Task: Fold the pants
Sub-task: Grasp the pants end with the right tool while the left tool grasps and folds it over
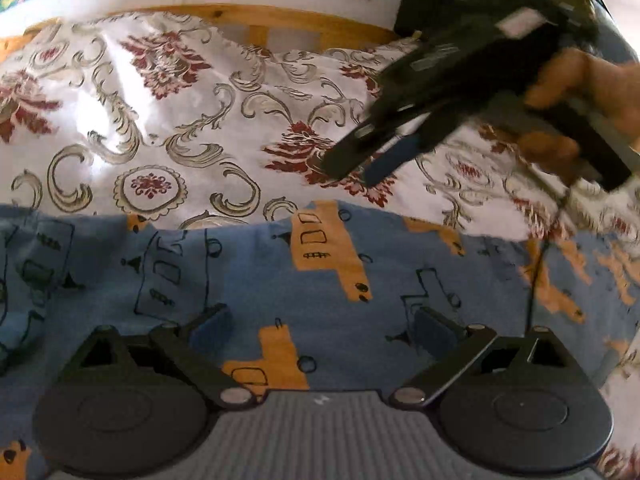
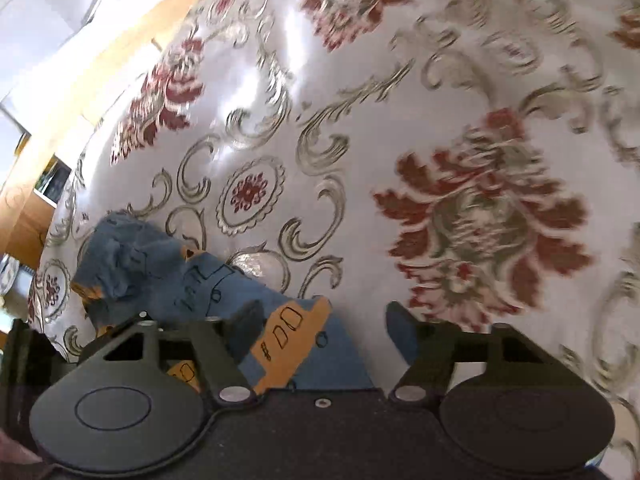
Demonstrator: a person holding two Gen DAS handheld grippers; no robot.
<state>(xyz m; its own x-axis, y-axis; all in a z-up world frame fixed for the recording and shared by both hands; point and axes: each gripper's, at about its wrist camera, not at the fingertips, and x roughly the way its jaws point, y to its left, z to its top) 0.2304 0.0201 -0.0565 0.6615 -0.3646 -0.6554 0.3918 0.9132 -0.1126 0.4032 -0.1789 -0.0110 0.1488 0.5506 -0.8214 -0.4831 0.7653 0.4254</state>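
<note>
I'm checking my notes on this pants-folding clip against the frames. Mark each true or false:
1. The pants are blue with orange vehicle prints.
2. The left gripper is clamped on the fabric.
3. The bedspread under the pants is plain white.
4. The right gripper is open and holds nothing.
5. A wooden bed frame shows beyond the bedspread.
1. True. The pants are blue with orange vehicle shapes.
2. False. The left gripper is open, its fingers spread over the fabric with nothing between them.
3. False. The bedspread is white with red floral and grey scroll patterns.
4. True. The right gripper is open and holds nothing.
5. True. The wooden bed frame runs along the far edge.
</note>
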